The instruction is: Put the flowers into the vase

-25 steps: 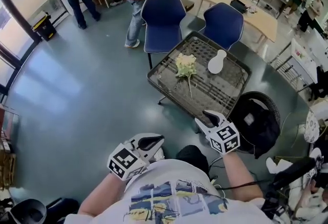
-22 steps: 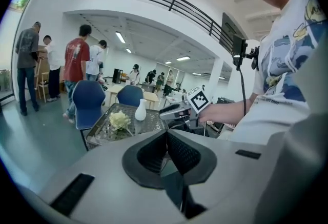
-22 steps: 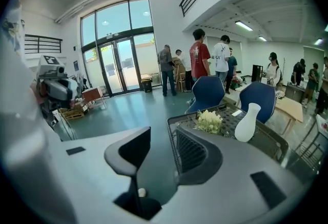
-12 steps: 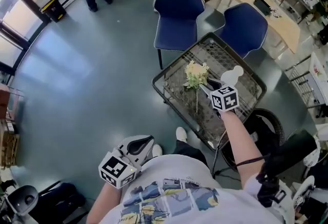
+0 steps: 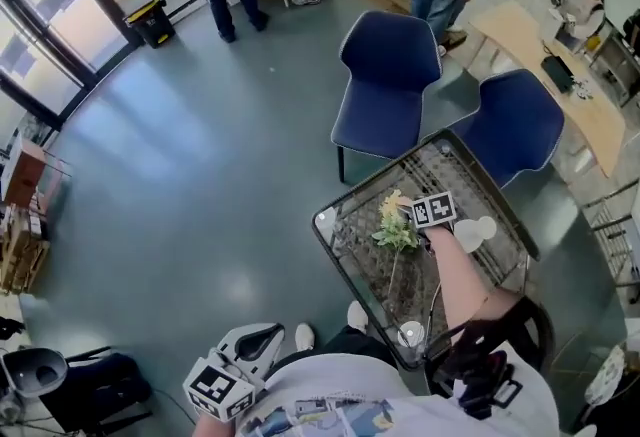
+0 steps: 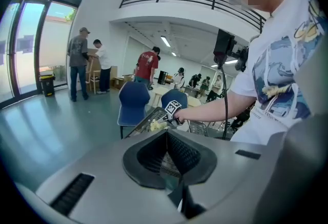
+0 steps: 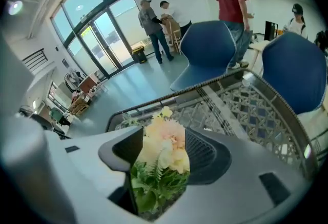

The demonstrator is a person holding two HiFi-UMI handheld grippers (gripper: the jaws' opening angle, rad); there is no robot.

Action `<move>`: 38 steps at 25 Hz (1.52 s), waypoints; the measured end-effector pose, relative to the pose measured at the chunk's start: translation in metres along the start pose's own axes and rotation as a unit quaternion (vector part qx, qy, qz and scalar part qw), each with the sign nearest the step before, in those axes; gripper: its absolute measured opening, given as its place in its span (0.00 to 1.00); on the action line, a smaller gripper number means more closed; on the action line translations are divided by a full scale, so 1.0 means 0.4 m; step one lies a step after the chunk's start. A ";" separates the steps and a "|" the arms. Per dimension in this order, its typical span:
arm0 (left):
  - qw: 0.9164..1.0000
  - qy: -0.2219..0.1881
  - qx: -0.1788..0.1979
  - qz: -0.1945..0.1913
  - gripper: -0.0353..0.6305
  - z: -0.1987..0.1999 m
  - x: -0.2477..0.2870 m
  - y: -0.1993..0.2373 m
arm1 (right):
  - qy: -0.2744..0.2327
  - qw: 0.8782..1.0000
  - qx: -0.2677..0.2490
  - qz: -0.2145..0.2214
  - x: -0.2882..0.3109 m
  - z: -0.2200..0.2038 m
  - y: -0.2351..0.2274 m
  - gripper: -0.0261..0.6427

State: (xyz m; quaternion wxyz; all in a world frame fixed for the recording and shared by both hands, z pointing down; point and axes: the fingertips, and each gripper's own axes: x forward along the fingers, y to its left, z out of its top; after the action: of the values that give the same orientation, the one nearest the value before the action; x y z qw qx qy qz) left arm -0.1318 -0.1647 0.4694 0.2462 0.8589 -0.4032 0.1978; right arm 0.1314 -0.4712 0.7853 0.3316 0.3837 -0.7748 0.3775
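A bunch of pale yellow flowers (image 5: 395, 225) with green leaves lies on the wire-mesh table (image 5: 335, 230), stem toward me. My right gripper (image 5: 404, 221) reaches over the blooms. In the right gripper view the flowers (image 7: 163, 148) fill the gap between its jaws, which are opening wide; the right gripper (image 7: 164, 159) does not press on them. A white vase (image 5: 478, 233) lies on its side on the mesh just right of that hand. My left gripper (image 5: 262, 337) hangs low by my body, far from the table, its jaws together on nothing (image 6: 173, 166).
Two blue chairs (image 5: 387, 75) (image 5: 515, 125) stand behind the table. A wooden table (image 5: 545, 40) lies further back right, and people stand at the far side of the room. A black bag (image 5: 490, 350) sits by my right side. Glass doors are at the left.
My right gripper has swung from beside my body forward and down to the table, around the flower heads, with jaws wider. The left gripper has stayed low near my body.
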 end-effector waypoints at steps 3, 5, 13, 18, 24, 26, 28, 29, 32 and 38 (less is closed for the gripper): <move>0.999 -0.002 -0.012 0.030 0.07 0.001 -0.022 0.031 | 0.020 0.999 0.040 0.008 0.051 -0.018 -0.016 0.39; 0.999 -0.001 -0.016 0.042 0.07 0.007 -0.033 0.041 | 0.030 0.999 0.038 0.004 0.063 -0.026 -0.016 0.38; 1.000 -0.011 0.016 0.017 0.07 0.036 -0.045 0.028 | -0.028 0.999 -0.040 -0.024 -0.066 0.011 0.063 0.14; 0.998 -0.013 0.048 -0.036 0.07 0.046 -0.018 -0.006 | -0.144 0.983 -0.111 -0.035 -0.269 0.118 0.203 0.13; 0.987 -0.025 0.102 -0.123 0.07 0.088 -0.007 -0.024 | -0.290 0.941 -0.142 -0.100 -0.626 0.239 0.320 0.13; 0.982 -0.029 0.118 -0.146 0.07 0.102 0.002 -0.046 | -0.332 0.922 -0.154 -0.127 -0.751 0.267 0.334 0.13; 0.977 -0.033 0.133 -0.165 0.07 0.117 0.029 -0.082 | -0.369 0.902 -0.163 -0.158 -0.882 0.283 0.313 0.12; 0.974 -0.035 0.139 -0.174 0.07 0.124 0.045 -0.102 | -0.383 0.892 -0.165 -0.175 -0.945 0.286 0.295 0.12; 0.969 -0.036 0.148 -0.196 0.07 0.132 0.077 -0.148 | -0.408 0.867 -0.171 -0.227 -1.087 0.277 0.239 0.12; 0.963 -0.033 0.158 -0.217 0.07 0.140 0.123 -0.202 | -0.418 0.839 -0.166 -0.307 -1.208 0.218 0.105 0.12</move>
State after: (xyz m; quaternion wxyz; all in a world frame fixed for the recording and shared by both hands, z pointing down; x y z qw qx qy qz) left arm -0.0305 -0.1818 0.4299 0.1315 0.9598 -0.1787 0.1722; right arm 0.3109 -0.3605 0.3400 0.1341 0.6620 -0.7337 -0.0742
